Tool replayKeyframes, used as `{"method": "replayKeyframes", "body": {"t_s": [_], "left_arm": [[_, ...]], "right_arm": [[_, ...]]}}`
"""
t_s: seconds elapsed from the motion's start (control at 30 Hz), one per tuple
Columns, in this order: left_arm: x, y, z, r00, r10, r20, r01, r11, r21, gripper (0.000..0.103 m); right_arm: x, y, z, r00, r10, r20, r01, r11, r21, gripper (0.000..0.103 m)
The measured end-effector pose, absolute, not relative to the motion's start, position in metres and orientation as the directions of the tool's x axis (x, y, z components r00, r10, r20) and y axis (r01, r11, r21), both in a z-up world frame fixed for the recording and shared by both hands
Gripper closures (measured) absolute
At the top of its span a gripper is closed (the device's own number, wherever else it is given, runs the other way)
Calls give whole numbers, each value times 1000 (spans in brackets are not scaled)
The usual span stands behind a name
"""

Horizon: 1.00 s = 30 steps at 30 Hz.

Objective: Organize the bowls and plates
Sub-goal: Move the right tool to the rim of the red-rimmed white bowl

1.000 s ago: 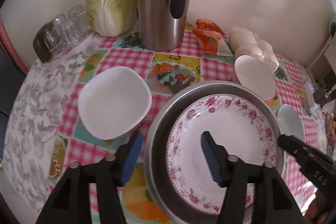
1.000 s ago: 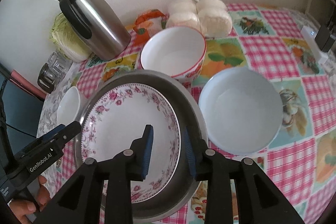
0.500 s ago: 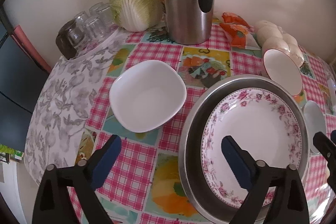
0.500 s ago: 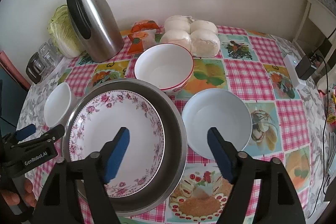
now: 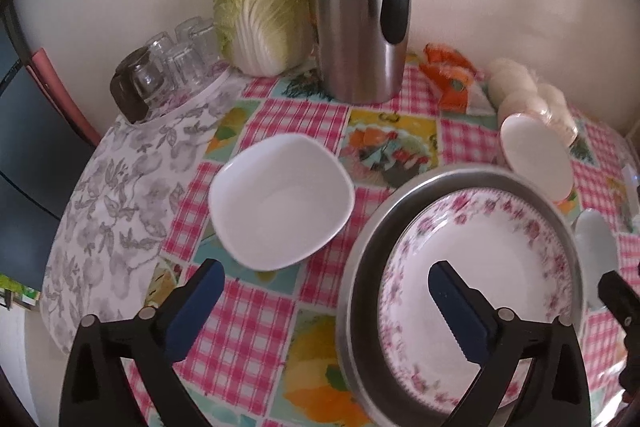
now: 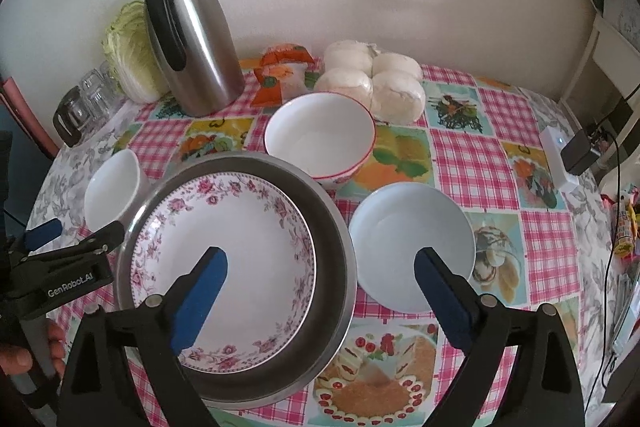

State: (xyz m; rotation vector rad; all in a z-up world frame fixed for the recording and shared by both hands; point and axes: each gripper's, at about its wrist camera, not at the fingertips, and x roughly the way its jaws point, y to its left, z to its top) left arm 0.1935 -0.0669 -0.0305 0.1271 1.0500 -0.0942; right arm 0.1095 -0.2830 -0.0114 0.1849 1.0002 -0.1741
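Having let go of the steel basin's (image 6: pixel 340 239) rim within the last second, right hand-held gripper (image 6: pixel 320 291) jaws spread wide, left hand-held gripper (image 5: pixel 320 299) likewise apart; floral plate (image 6: pixel 240 251) nested in basin on table (image 6: pixel 480 163), remaining bowls unstacked.

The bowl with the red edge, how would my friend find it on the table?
Start at the tall steel thermos jug by the wall. Just right of it, in front of the bagged white buns, sits the round white bowl with a thin red rim. The other white bowls have no red rim.
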Motion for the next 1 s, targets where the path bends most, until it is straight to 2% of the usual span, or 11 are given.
{"method": "replayKeyframes", "body": {"t_s": [0.43, 0.5, 0.73, 1.0], "left_arm": [[208, -83, -5, 633, -31, -774, 106, 993, 47, 0], [210, -86, -3, 648, -35, -761, 112, 992, 50, 0], [218, -101, 3, 631, -158, -760, 165, 984, -68, 0], [221, -131, -2, 674, -123, -728, 208, 978, 28, 0]], "right_arm": [[107, -297, 3, 674, -151, -723, 266, 963, 47, 8], [108, -302, 2, 672, -158, -724, 278, 959, 49, 8], [119, -320, -4, 670, -129, -731, 299, 948, 107, 8], [137, -335, -22, 642, -122, -757, 317, 941, 116, 8]]}}
